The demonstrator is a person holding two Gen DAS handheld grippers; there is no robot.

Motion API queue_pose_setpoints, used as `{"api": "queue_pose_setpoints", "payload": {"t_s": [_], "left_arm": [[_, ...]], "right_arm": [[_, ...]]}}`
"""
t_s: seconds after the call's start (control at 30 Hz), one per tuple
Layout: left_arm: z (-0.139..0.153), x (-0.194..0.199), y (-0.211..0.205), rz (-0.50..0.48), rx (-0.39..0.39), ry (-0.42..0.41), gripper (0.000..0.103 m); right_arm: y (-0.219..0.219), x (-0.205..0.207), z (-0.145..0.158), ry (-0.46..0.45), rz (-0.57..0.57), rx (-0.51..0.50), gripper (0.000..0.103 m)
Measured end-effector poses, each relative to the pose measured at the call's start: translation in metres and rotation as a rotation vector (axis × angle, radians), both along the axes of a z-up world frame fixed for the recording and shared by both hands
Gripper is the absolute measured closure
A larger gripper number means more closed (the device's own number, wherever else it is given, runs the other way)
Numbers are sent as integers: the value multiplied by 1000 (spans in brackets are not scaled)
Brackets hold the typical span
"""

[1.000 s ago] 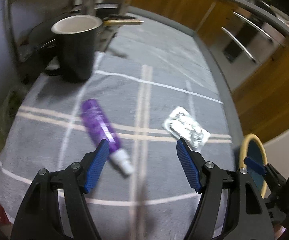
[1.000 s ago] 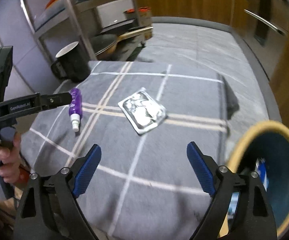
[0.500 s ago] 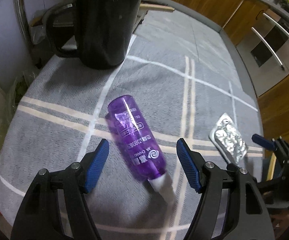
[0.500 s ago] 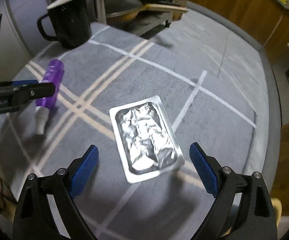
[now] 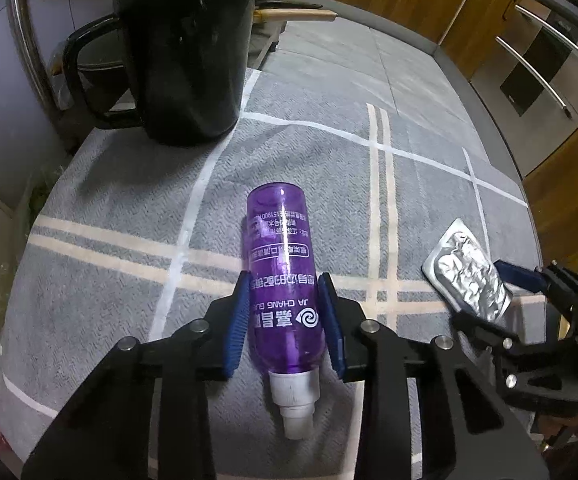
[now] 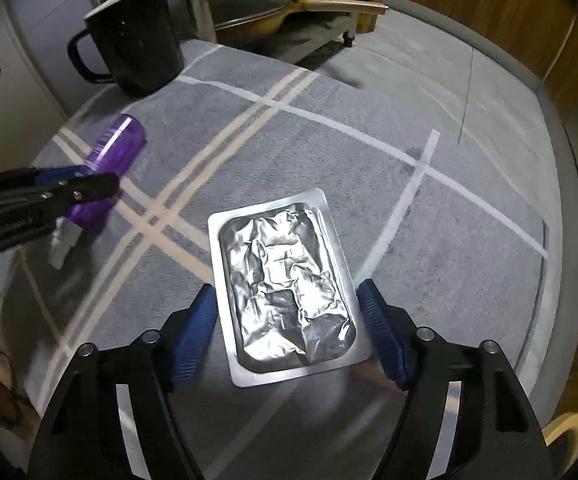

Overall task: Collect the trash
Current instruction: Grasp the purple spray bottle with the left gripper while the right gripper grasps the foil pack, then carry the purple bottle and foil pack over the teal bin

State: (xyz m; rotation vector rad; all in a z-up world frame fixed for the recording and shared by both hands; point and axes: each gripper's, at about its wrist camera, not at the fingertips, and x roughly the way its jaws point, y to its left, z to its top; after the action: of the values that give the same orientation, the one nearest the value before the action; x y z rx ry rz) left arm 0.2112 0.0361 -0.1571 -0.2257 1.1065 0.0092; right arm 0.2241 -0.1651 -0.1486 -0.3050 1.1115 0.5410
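Left wrist view looks steeply down along the left hand-held gripper (image 5: 285, 322), whose blue pads (image 5: 237, 322) have just been closing and now press both sides of a purple spray bottle (image 5: 283, 280) at the lower centre of the frame. That bottle lies on its side on a grey checked cloth (image 5: 129, 200) covering the surface, white nozzle toward the camera and flat base pointing up the frame. Above it, in the upper left, a black mug (image 5: 187, 52) with a white inside stands upright on the cloth edge, handle to the left; its contents cannot be seen from this angle. At the right edge of the same frame the right hand-held gripper (image 5: 485, 300) reaches in around a crumpled foil tray (image 5: 469, 272). Right wrist view shows that gripper (image 6: 287, 332) also tilted steeply downward, its jaws having just been narrowing and now straddling the foil tray (image 6: 285, 284) at the lower centre; the blue pads (image 6: 193, 332) stand just beside the tray's long rims, with a thin gap still visible on each side, so nothing is clamped. Inside the shallow tray only wrinkled foil shows. At the left of this frame the left hand-held gripper (image 6: 61, 192) crosses the purple spray bottle (image 6: 109, 160), and the mug (image 6: 137, 36) sits at the upper left.
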Motion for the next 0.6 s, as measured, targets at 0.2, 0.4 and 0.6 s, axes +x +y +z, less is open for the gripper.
{"api": "queue_pose_setpoints", "payload": {"t_s": [0.2, 0.4, 0.6], "left_arm": [[1, -14, -7, -24, -14, 4, 70], [20, -31, -18, -71, -17, -27, 71], [55, -53, -41, -139, -45, -97, 71]], "right_arm": [[-9, -27, 3, 6, -58, 60, 31], [-18, -56, 26, -14, -119, 104, 31], [-38, -94, 59, -78, -167, 137, 31]]}}
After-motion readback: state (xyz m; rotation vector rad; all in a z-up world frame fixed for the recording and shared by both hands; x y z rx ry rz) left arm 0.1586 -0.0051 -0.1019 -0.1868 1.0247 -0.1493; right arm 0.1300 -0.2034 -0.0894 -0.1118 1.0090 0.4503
